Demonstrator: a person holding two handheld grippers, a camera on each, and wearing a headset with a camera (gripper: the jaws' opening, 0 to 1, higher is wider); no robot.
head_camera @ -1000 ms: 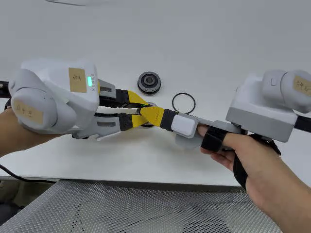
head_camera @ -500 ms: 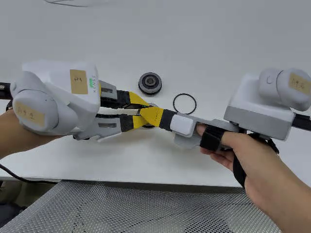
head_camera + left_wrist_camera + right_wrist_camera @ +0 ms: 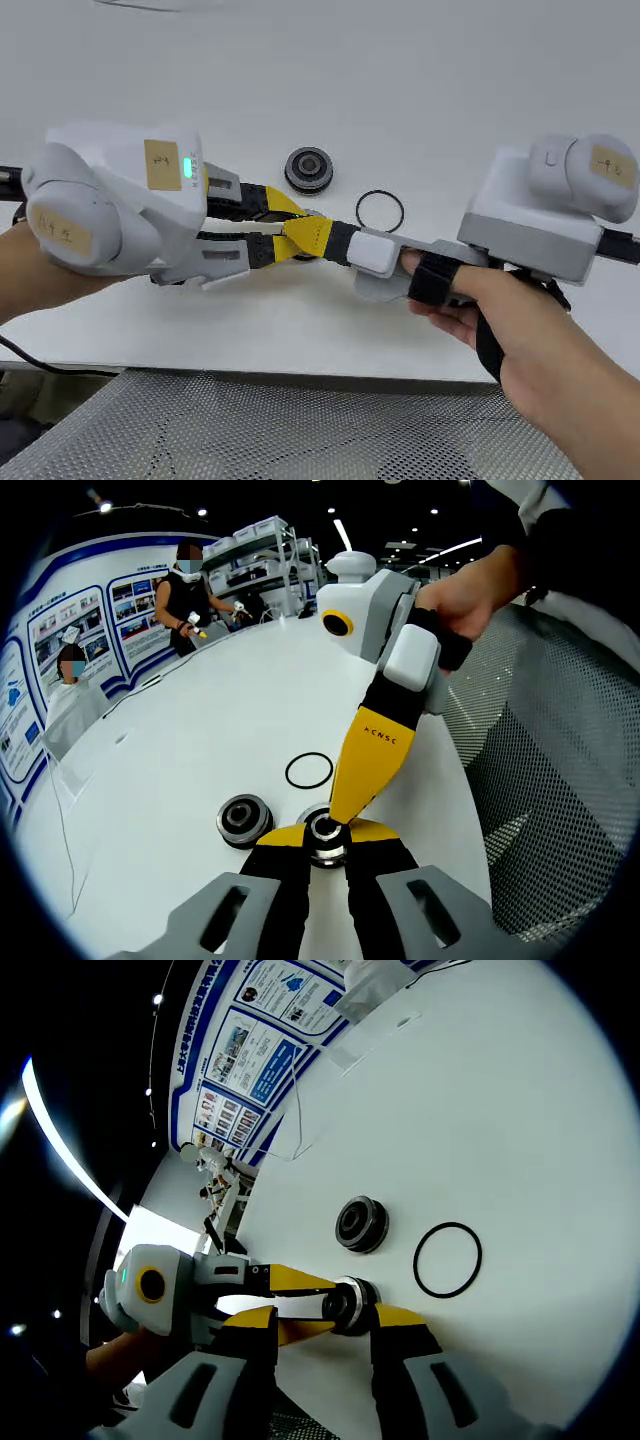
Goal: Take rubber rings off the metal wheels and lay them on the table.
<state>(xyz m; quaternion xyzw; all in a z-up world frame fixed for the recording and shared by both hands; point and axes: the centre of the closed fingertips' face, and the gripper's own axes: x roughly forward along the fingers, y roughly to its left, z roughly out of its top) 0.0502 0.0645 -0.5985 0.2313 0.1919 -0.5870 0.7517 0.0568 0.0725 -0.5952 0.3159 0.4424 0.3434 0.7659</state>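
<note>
My left tool was closed on a metal wheel, its two yellow tips pinching the wheel from either side just above the bench. My right tool came in from the opposite side, nose to nose with the left one. In the left gripper view one of its yellow jaws lay slanted down onto the top of that same wheel and touched it. In the right gripper view the wheel sat between that tool's own two jaws, with the left tool's tips crowded into the same gap. I could not tell whether the right tool was clamped or only resting there. I also could not tell whether the gripped wheel carried a rubber ring.

A second wheel lay flat on the bench just beyond and to the left of my left tool's tips, apart from the held one. A loose rubber ring lay flat on the bench farther ahead of those tips. From the right tool it was ahead and to the right, near the second wheel but not touching it.

My right hand was wrapped around the right tool's grip.
</note>
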